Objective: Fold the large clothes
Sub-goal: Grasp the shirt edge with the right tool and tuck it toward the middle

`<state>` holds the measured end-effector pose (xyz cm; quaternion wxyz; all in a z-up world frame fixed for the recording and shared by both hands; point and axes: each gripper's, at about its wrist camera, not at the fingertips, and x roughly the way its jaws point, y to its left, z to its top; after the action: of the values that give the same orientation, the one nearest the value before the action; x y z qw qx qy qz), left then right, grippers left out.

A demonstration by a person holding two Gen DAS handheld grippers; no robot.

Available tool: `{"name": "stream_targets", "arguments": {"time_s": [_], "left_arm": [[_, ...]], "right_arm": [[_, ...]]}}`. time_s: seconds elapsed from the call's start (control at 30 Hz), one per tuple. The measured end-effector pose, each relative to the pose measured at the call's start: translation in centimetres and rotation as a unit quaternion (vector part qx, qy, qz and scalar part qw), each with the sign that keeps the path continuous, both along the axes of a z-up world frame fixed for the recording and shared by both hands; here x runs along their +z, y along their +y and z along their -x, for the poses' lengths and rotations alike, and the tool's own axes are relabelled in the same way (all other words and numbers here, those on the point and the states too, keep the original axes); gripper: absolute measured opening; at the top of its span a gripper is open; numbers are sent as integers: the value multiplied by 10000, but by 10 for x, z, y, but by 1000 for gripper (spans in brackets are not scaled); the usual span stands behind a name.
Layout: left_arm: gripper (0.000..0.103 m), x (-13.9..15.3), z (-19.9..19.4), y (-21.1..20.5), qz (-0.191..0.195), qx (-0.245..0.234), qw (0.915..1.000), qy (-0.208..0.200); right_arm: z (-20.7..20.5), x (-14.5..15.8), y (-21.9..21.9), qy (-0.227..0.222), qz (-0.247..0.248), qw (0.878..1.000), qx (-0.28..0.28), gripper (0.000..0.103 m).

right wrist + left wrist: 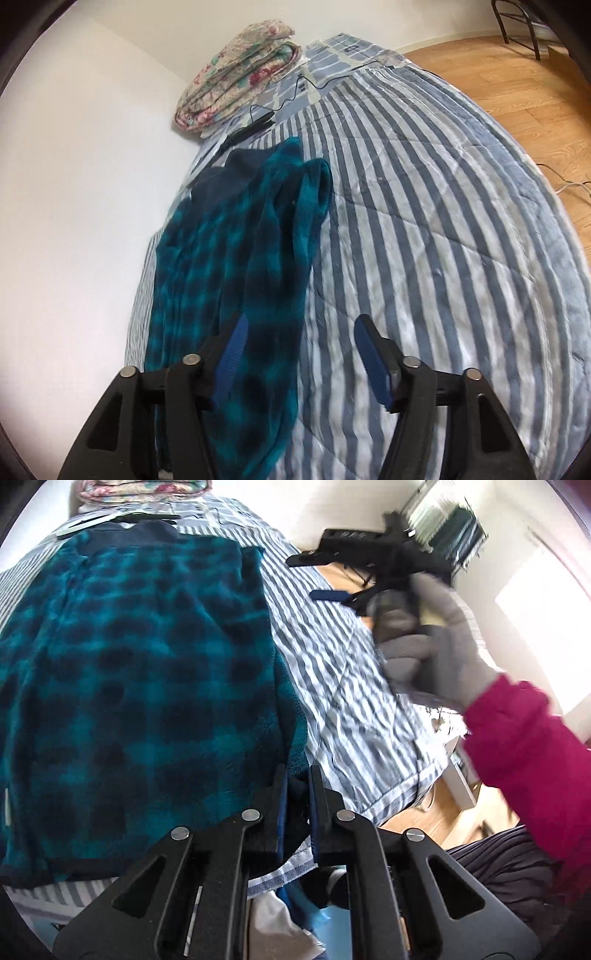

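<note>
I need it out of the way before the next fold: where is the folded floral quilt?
The floral quilt lies at the far end of the striped bed cover, against the white wall, just beyond the teal plaid garment and a black cable.

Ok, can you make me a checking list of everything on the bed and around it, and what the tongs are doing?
Surface: striped quilt covering the bed.
Job's things: teal plaid fleece garment lying spread out flat on the quilt.
Clutter: folded floral blanket at the far end of the bed.
Grippers: left tongs shut on the fleece's near edge; right tongs open and empty, held in a grey-gloved hand.
Cables: black cord with a controller near the blanket; another cord on the wooden floor.
Surroundings: white wall, dark metal frame in the far corner.
</note>
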<state>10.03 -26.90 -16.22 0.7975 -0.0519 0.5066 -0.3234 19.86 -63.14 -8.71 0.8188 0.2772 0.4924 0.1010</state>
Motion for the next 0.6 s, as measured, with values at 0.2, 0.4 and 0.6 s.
{"name": "stream_targets", "arguments": {"time_s": [0.2, 0.4, 0.6], "left_arm": [[8, 8, -2, 12, 242, 133, 9996, 86], [8, 5, -8, 24, 412, 182, 9988, 167], [7, 3, -10, 45, 655, 329, 9968, 331]], "right_arm": [[-53, -35, 13, 243, 14, 9996, -149, 65], [-83, -67, 25, 460, -254, 9984, -213, 38], [-100, -42, 58, 569, 557, 9968, -62, 5]]}}
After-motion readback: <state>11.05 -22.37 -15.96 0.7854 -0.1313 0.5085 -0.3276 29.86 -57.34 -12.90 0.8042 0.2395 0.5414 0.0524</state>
